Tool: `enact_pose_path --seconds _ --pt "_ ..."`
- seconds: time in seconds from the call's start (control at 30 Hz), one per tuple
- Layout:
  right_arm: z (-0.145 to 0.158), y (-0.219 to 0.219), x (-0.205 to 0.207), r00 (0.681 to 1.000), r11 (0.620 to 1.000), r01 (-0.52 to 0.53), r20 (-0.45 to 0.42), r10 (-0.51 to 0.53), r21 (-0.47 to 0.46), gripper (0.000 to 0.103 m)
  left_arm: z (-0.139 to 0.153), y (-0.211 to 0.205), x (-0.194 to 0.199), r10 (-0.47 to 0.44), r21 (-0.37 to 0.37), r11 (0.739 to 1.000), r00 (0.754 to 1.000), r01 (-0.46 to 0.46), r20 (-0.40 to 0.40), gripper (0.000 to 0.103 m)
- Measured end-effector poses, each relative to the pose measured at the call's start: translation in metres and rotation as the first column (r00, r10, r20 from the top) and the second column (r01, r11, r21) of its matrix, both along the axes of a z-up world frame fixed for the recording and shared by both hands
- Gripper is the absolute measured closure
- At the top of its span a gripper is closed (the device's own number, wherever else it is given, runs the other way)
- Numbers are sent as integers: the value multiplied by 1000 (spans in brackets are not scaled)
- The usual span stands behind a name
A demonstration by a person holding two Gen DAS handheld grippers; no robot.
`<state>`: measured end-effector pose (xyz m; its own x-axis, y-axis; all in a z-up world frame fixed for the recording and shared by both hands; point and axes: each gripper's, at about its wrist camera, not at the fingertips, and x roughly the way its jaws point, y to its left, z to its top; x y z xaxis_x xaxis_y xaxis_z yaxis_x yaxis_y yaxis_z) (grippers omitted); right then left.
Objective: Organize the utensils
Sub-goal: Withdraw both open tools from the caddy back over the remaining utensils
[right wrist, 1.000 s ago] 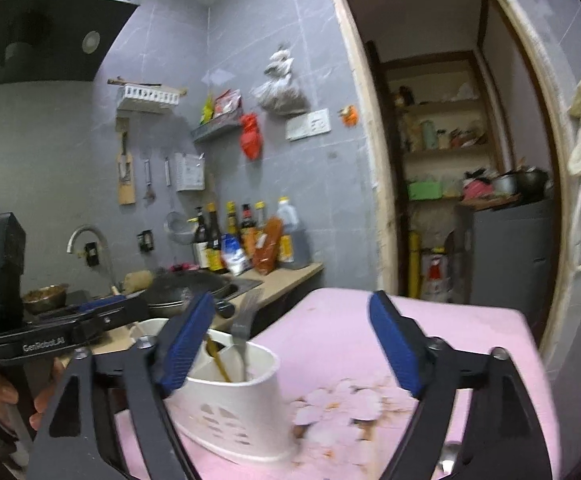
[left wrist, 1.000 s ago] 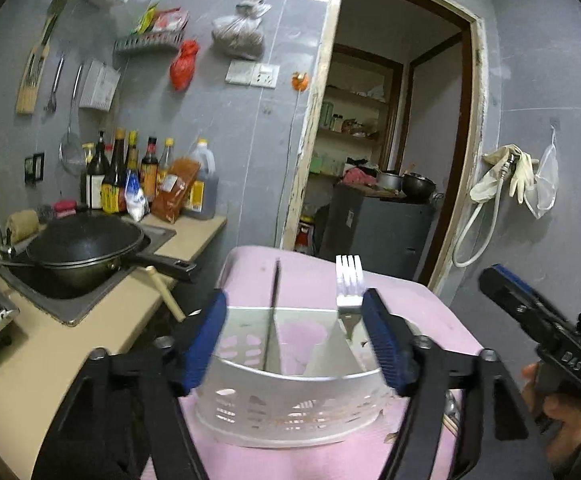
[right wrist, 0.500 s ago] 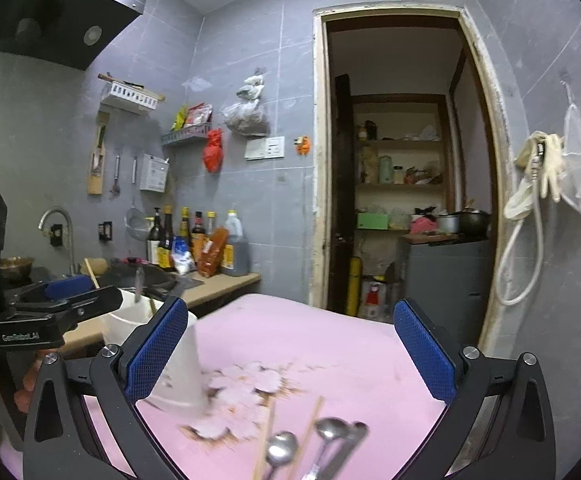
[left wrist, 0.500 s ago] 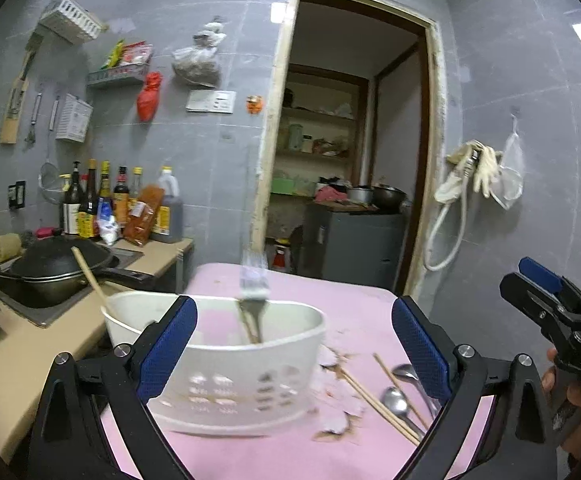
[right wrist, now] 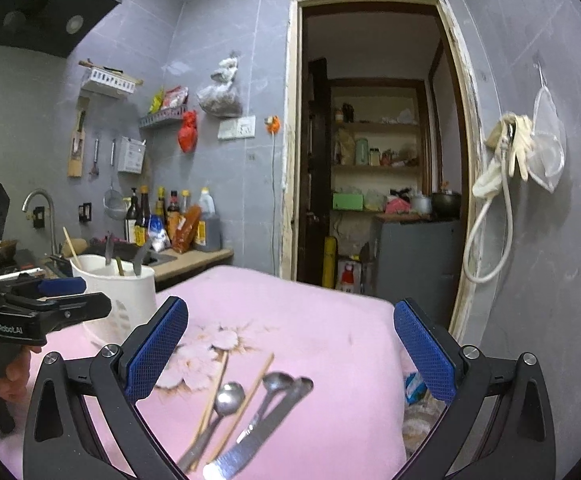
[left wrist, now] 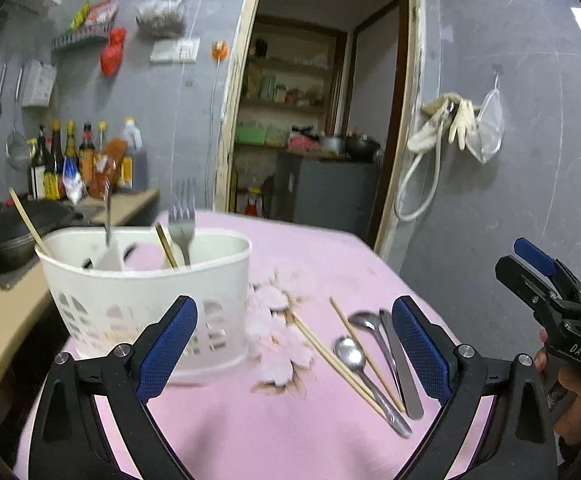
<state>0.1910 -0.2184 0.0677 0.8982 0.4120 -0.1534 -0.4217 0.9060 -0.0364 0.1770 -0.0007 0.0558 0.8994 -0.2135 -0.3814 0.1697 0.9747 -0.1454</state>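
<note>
A white slotted utensil caddy (left wrist: 146, 300) (right wrist: 118, 292) stands on the pink cloth at the left. A fork (left wrist: 182, 220), a thin metal utensil and wooden chopsticks (left wrist: 30, 220) stick out of it. To its right, loose on the cloth, lie two chopsticks (left wrist: 342, 356) (right wrist: 214, 392), two spoons (left wrist: 350, 350) (right wrist: 230, 394) and a table knife (left wrist: 400, 360) (right wrist: 266, 424). My left gripper (left wrist: 294, 320) (right wrist: 58, 300) is open and empty, just in front of the caddy. My right gripper (right wrist: 290, 320) (left wrist: 542, 276) is open and empty above the loose utensils.
The pink flowered tablecloth (left wrist: 290, 420) covers a small table whose right edge drops off close to the grey wall. A counter (left wrist: 6, 304) with a black wok and bottles (left wrist: 86, 156) runs along the left. A doorway (right wrist: 378, 160) opens behind the table.
Both grippers opened wider and drew back and to the right of the caddy. The left jaws no longer straddle it. The loose spoons, chopsticks and knife came into view.
</note>
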Motion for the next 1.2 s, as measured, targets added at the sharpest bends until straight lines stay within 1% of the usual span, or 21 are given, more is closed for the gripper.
enact_pose_path --seconds 0.1,0.2,0.3,0.33,0.37,0.4,0.43,0.47,0.5,0.53,0.57,0.6,0.63,0.67,0.73,0.77,0.8,0.87,0.93,1.13,1.2 --pt "-7 -4 8 999 1000 6 -54 -6 -16 0 -8 -5 10 -14 -1 1000 997 14 -77 8" --pt "-14 -5 18 992 999 16 -125 -22 -46 0 -17 -10 20 -22 -4 1000 987 22 -159 8" --pt "-25 -6 34 974 996 32 -219 -49 -81 0 -27 -12 28 -37 -30 999 974 31 -222 8" --pt "-28 -6 38 969 996 31 -242 -51 -85 1 -29 -13 30 -44 -38 999 971 36 -236 9" --pt "-32 -6 43 961 996 26 -272 -50 -89 6 -32 -15 32 -48 -38 999 967 39 -250 9" --pt "-36 -6 48 952 995 22 -301 -51 -98 11 -32 -16 33 -48 -33 999 964 41 -261 12" --pt "-38 -5 52 947 994 18 -319 -51 -106 13 -33 -18 35 -49 -27 999 961 44 -273 17" --pt "-42 -3 56 940 993 9 -338 -49 -118 19 -35 -20 37 -52 -18 999 957 49 -287 20" --pt "-45 -1 59 934 991 0 -354 -47 -131 25 -38 -23 40 -54 -10 998 951 54 -305 25" --pt "-48 1 63 928 989 -9 -369 -47 -147 28 -40 -24 43 -58 -6 998 945 59 -321 30" --pt "-50 3 65 924 987 -17 -380 -45 -159 37 -43 -26 45 -63 -7 998 939 64 -339 33" --pt "-53 6 69 918 985 -32 -395 -40 -172 43 -46 -27 48 -72 -10 997 931 73 -359 39" --pt "-55 8 71 913 983 -41 -406 -35 -178 44 -48 -28 52 -81 -14 997 922 81 -379 45" --pt "-57 9 75 906 982 -52 -422 -29 -179 46 -52 -30 56 -89 -17 996 910 90 -404 49" --pt "-62 12 81 893 981 -71 -450 -18 -181 52 -59 -32 64 -95 -17 995 891 97 -444 62" --pt "-63 12 83 889 981 -75 -457 -16 -181 54 -61 -34 67 -96 -16 995 884 100 -458 65" --pt "-65 12 85 885 981 -77 -466 -15 -178 54 -64 -36 72 -101 -17 994 874 106 -476 67" --pt "-68 12 89 875 982 -85 -484 -6 -167 55 -70 -40 79 -109 -18 993 857 116 -504 70" --pt "-71 12 92 865 982 -95 -502 -1 -165 56 -72 -43 85 -115 -20 992 846 122 -521 75" --pt "-72 11 96 851 981 -111 -525 10 -160 56 -84 -50 104 -117 -7 990 812 138 -572 78" --pt "-73 10 98 845 981 -112 -534 12 -156 56 -85 -50 106 -116 -3 990 816 138 -567 78"
